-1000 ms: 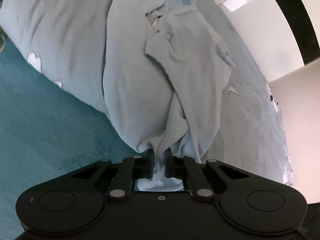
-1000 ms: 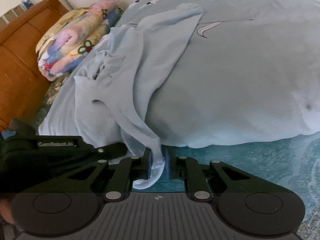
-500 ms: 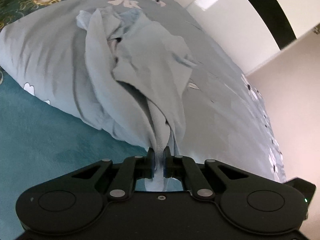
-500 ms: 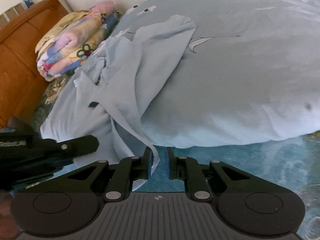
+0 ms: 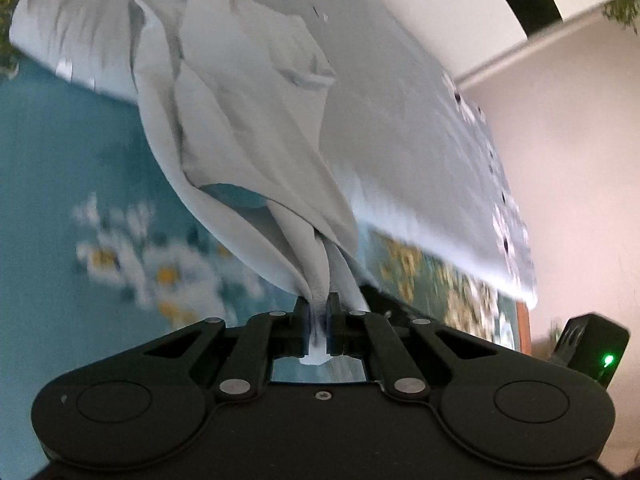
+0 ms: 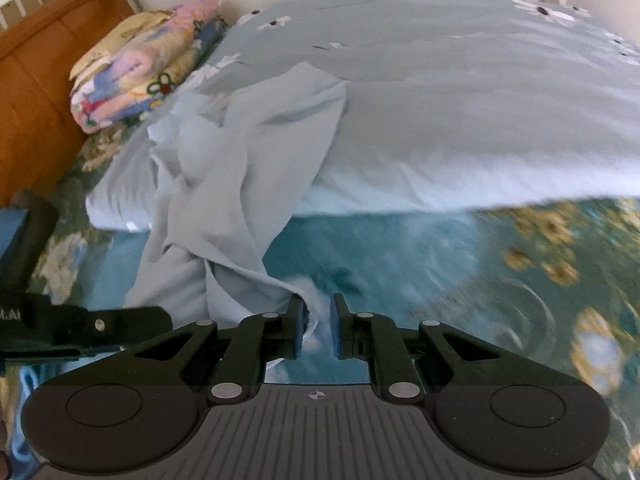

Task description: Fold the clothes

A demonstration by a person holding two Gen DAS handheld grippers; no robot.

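Observation:
A light blue garment point(image 5: 256, 128) hangs off the edge of a pale blue quilt point(image 5: 400, 128) and stretches down to my left gripper point(image 5: 318, 312), which is shut on a bunched edge of it. In the right wrist view the same garment point(image 6: 240, 168) drapes from the quilt point(image 6: 460, 112) down over the teal floral sheet point(image 6: 400, 248). My right gripper point(image 6: 316, 320) is open; a fold of the garment lies against its left finger point(image 6: 298, 322) but is not clamped. The left gripper's body point(image 6: 80, 320) shows at the left edge.
A folded multicoloured blanket point(image 6: 136, 60) lies against the wooden headboard point(image 6: 36, 80) at the far left. A white wall point(image 5: 568, 140) stands beyond the quilt. The other gripper's body with a green light point(image 5: 596, 348) is at the right edge.
My right gripper opened and let go of the garment edge. Both grippers pulled back from the quilt, dragging the garment over its edge onto the teal sheet.

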